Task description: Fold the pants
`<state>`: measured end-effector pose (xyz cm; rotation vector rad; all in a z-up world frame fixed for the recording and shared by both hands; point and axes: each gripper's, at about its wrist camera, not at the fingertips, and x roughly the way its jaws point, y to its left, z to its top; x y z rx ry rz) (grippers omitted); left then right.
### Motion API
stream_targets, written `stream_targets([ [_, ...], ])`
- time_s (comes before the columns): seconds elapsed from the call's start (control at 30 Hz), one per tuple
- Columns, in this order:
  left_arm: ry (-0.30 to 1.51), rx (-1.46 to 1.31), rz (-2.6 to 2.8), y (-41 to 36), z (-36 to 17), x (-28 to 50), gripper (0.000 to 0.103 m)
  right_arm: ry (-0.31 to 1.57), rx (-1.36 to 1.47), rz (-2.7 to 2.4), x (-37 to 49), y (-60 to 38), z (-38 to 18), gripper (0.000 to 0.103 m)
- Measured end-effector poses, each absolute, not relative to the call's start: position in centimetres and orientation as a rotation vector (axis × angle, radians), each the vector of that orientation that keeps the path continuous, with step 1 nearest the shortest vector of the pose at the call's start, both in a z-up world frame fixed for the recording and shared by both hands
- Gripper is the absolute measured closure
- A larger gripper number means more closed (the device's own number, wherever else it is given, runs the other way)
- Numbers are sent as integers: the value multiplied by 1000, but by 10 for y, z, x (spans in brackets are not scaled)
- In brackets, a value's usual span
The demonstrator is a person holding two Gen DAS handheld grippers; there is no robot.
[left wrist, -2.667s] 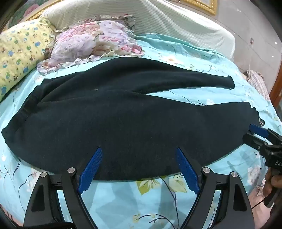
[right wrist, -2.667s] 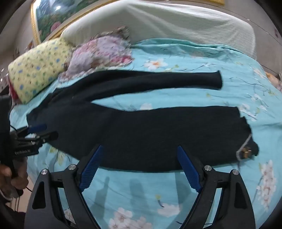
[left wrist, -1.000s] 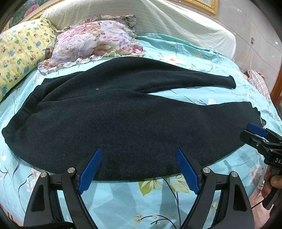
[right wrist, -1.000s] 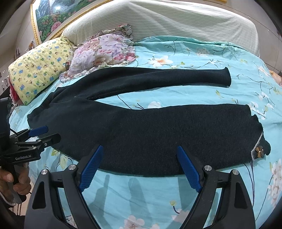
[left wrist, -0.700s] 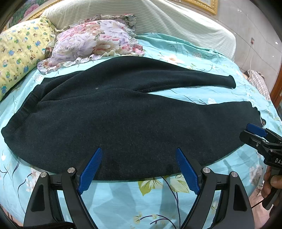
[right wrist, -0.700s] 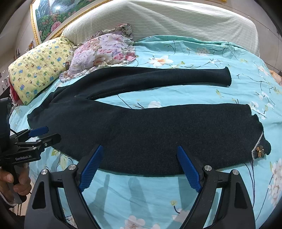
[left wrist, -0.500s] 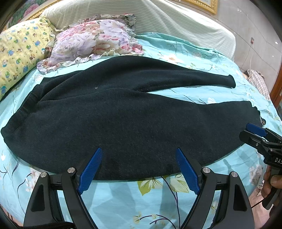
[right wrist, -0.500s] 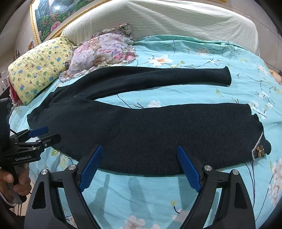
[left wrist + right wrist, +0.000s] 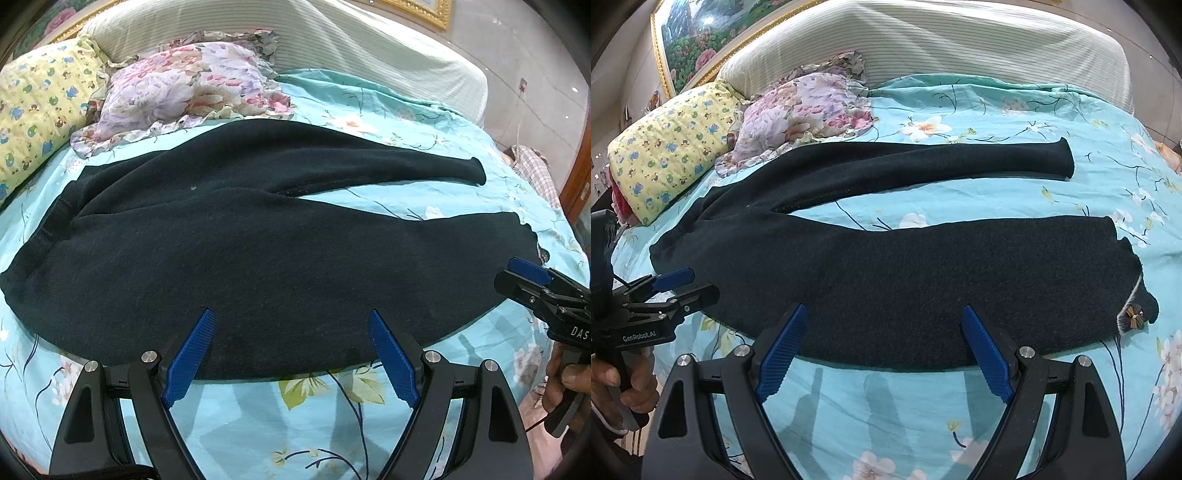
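Note:
Dark navy pants lie spread flat on the bed, waistband to the left, two legs stretching right with a gap of sheet between them. In the right wrist view the pants show a small bow at the near leg's cuff. My left gripper is open and empty, just above the near edge of the pants by the hip. My right gripper is open and empty, above the near edge of the near leg. Each gripper shows in the other's view: the right, the left.
The bed has a turquoise floral sheet. A floral pillow and a yellow patterned pillow lie at the head, by a striped headboard. The bed's near edge runs below both grippers.
Both grippers have stayed almost still and open; the views shifted only slightly closer to the pants. The pants have not moved.

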<state>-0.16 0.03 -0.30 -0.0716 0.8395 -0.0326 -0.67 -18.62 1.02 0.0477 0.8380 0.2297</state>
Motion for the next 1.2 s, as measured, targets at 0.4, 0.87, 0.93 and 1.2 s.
stream_targets([
  [0.4,852,-78,-51,2,-1,4,17,842,74,234,-8,-187,13,17],
  [0.87,858,-78,-88,1,5,12,17,844,97,238,-3,-188,15,17],
  [0.93,859,-79,-97,1,7,14,17,844,109,240,-1,-189,16,17],
  [1.2,843,-48,-148,3,26,41,17,828,143,223,18,-208,31,17],
])
